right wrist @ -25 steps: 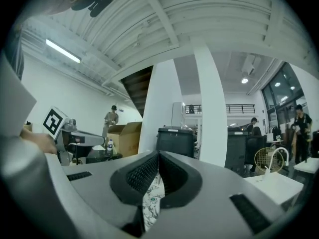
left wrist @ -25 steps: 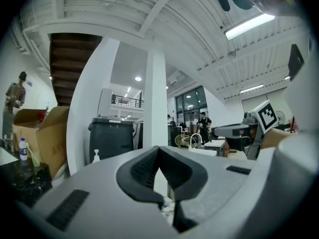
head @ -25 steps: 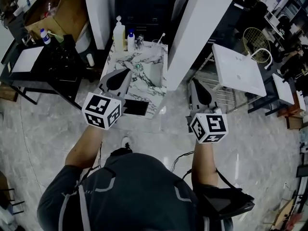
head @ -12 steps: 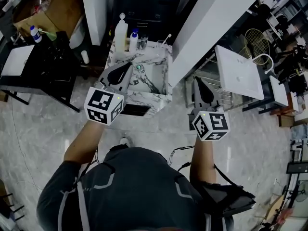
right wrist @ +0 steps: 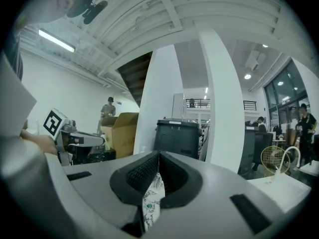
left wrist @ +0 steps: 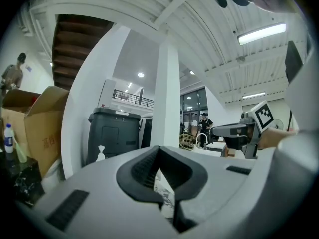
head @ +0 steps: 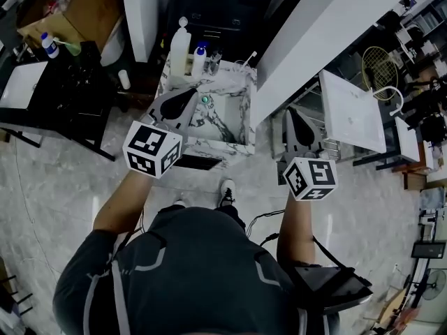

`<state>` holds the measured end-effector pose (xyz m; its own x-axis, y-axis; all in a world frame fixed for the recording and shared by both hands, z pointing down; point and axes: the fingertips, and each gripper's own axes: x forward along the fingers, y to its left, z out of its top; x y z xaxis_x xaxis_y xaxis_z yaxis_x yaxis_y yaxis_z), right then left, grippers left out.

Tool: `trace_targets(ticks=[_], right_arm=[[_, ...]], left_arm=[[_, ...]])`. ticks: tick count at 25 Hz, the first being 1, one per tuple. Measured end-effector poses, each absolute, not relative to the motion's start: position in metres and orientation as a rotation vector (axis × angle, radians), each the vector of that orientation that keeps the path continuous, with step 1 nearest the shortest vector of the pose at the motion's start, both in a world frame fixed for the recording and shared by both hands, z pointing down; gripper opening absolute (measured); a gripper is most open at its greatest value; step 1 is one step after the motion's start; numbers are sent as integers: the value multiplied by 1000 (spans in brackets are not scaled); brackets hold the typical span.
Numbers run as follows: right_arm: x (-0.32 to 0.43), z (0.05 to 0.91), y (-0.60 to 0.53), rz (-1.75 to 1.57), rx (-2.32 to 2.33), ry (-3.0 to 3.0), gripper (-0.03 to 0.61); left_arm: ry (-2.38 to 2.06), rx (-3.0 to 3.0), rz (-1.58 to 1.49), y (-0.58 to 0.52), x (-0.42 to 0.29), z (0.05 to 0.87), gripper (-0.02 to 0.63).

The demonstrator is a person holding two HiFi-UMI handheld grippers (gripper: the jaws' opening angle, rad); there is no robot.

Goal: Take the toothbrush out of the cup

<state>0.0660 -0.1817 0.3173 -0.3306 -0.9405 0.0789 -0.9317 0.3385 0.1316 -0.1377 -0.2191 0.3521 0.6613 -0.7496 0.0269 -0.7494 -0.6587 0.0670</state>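
- Head view: the white toothbrush (head: 246, 56) stood in the clear cup (head: 239, 66) at the far right corner of the white marble-patterned table (head: 234, 145).
- Left claw (head: 190, 93): closed, empty, at the table's near side.
- Right claw (head: 292, 112): closed, empty, right of the table.

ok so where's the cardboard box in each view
Head view: cardboard box in the top left corner.
Left gripper view: cardboard box at the far left, mid height.
Right gripper view: cardboard box left of centre, mid height.
Shared landmark: the dark bin stands to the right of it in all three.
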Motion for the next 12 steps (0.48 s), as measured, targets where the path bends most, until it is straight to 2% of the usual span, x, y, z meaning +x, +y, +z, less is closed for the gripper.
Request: trace_targets(ticks=[12], right_arm=[[110, 315, -284, -124, 1602, -2609, 32]], left_arm=[[-1436, 2737, 22, -289, -96, 341, 9]])
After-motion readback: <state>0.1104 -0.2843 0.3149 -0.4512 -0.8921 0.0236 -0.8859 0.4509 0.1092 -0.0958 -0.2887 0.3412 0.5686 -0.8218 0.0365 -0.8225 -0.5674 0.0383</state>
